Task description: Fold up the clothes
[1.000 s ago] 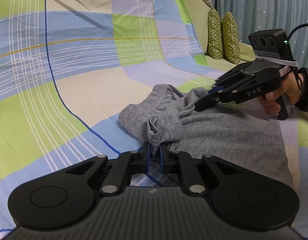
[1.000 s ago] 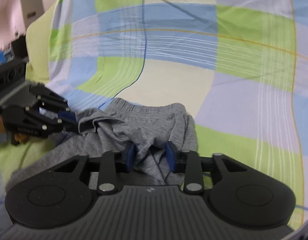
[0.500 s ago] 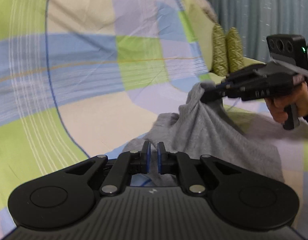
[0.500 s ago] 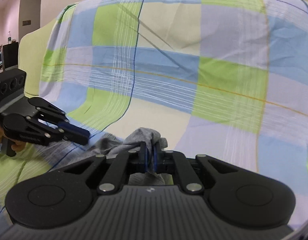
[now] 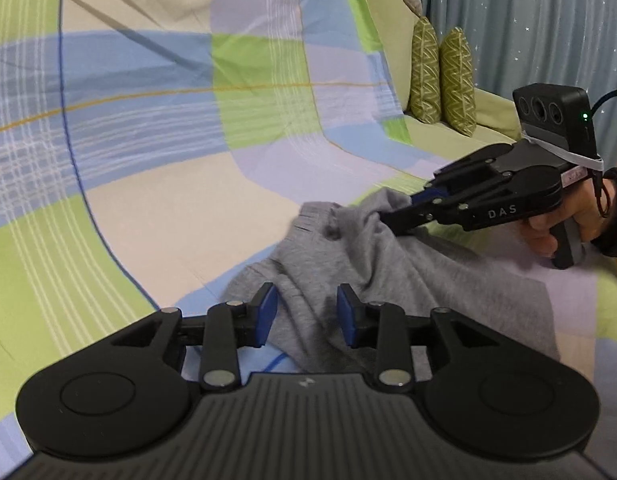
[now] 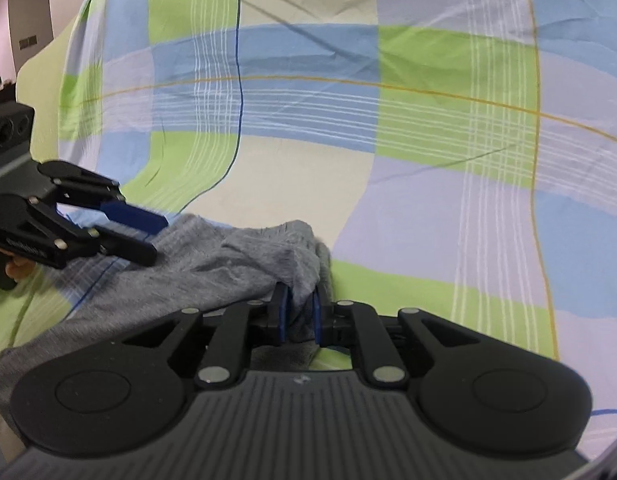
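Observation:
A grey knit garment [image 5: 408, 280] lies crumpled on the checked sheet. Its ribbed edge is bunched up toward the sofa back. My left gripper [image 5: 304, 300] is low over the near edge; its jaws are opening, and the cloth lies slack between the blue pads without being pressed. In the right wrist view the left gripper [image 6: 156, 238] shows with its fingers apart at the garment [image 6: 208, 272]. My right gripper [image 6: 299, 300] pinches a raised bunch of the grey cloth, and its jaws are just starting to ease. From the left wrist view the right gripper [image 5: 396, 216] has its tips buried in the fold.
The checked sheet [image 5: 188, 200] covers the sofa seat and back. Two green patterned cushions [image 5: 440, 76] stand at the far right end before a blue-grey curtain [image 5: 528, 20]. A person's hand [image 5: 564, 224] holds the right gripper's handle.
My left jaws have sprung apart and let go of the cloth edge. The right gripper closed on a bunch, lifted it, and has now come back down with it.

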